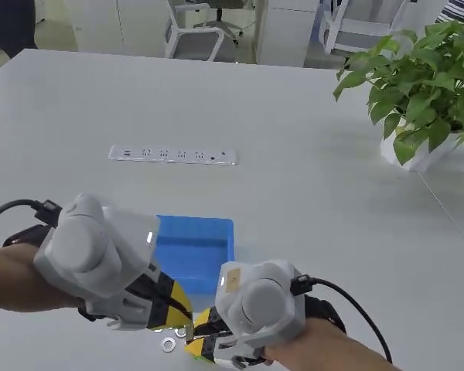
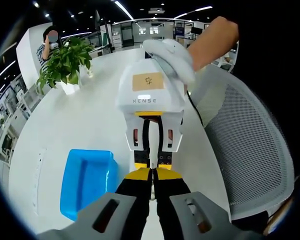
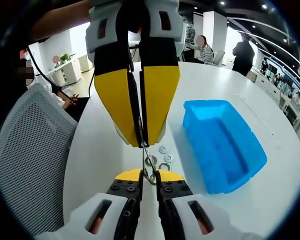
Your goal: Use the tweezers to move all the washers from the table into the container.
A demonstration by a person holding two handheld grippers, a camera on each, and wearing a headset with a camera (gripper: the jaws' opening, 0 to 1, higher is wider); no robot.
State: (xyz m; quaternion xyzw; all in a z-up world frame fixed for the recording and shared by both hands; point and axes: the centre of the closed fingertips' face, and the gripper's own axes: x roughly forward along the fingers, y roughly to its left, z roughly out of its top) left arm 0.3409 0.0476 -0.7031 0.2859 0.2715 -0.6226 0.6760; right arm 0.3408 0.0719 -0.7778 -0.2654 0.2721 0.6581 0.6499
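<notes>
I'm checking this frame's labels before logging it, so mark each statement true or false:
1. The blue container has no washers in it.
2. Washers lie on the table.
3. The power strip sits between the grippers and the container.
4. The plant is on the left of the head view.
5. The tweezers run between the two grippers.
1. True: the blue container looks empty.
2. True: the washers lie on the table, beside the container.
3. False: the power strip lies beyond the container.
4. False: the plant is on the right.
5. True: the tweezers reach from the left gripper to the right gripper.
</notes>
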